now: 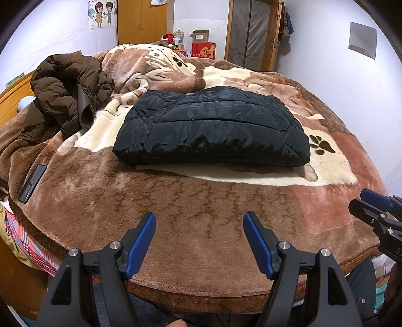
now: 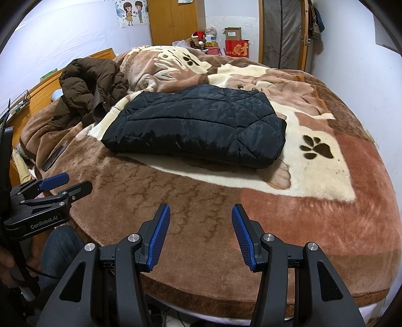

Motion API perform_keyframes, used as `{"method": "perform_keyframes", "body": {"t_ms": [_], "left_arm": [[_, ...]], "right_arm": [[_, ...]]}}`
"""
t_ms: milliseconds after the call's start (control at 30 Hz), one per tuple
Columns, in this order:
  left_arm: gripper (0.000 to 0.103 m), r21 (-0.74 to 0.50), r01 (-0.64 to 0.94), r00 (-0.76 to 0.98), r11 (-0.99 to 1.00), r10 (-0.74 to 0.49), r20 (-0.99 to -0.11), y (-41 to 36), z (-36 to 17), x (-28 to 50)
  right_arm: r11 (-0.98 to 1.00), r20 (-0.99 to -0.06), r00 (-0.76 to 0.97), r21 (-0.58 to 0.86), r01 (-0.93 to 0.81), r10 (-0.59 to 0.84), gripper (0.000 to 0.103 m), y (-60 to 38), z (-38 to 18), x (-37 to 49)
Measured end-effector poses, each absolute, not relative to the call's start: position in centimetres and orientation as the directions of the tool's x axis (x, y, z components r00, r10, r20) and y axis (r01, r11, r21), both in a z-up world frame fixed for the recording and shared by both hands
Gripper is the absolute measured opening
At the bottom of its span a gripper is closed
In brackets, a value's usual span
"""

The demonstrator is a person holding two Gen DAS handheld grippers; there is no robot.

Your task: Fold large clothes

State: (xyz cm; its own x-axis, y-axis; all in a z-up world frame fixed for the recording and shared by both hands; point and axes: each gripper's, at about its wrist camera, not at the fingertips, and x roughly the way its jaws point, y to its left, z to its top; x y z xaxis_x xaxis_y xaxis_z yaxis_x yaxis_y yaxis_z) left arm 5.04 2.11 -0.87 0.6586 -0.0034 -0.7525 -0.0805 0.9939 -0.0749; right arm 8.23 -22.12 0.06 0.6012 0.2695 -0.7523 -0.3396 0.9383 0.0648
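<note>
A black quilted jacket (image 1: 211, 125) lies folded into a flat rectangle in the middle of the bed; it also shows in the right wrist view (image 2: 196, 128). A brown puffer jacket (image 1: 67, 88) lies crumpled at the far left of the bed, also seen in the right wrist view (image 2: 93, 85). My left gripper (image 1: 199, 218) is open and empty, held over the bed's near edge, well short of the black jacket. My right gripper (image 2: 201, 210) is open and empty, beside it to the right. Each gripper shows at the edge of the other's view.
A brown and cream paw-print blanket (image 1: 201, 201) covers the bed. A dark phone (image 1: 32, 183) lies on the blanket at the left. A wooden wardrobe (image 1: 142, 21), boxes (image 1: 203, 49) and a door (image 1: 253, 32) stand behind the bed. A wooden desk (image 1: 12, 98) stands at the left.
</note>
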Motion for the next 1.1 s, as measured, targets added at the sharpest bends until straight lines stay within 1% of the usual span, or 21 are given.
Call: {"method": "perform_keyframes", "body": {"t_ms": [1100], "left_arm": [[0.074, -0.055, -0.095, 0.643, 0.994, 0.019, -0.765, 2.13, -1.41, 5.01]], "right_arm": [[0.939, -0.758, 0.594, 0.071, -0.337, 0.271, 0.052, -22.41, -0.07, 8.24]]}}
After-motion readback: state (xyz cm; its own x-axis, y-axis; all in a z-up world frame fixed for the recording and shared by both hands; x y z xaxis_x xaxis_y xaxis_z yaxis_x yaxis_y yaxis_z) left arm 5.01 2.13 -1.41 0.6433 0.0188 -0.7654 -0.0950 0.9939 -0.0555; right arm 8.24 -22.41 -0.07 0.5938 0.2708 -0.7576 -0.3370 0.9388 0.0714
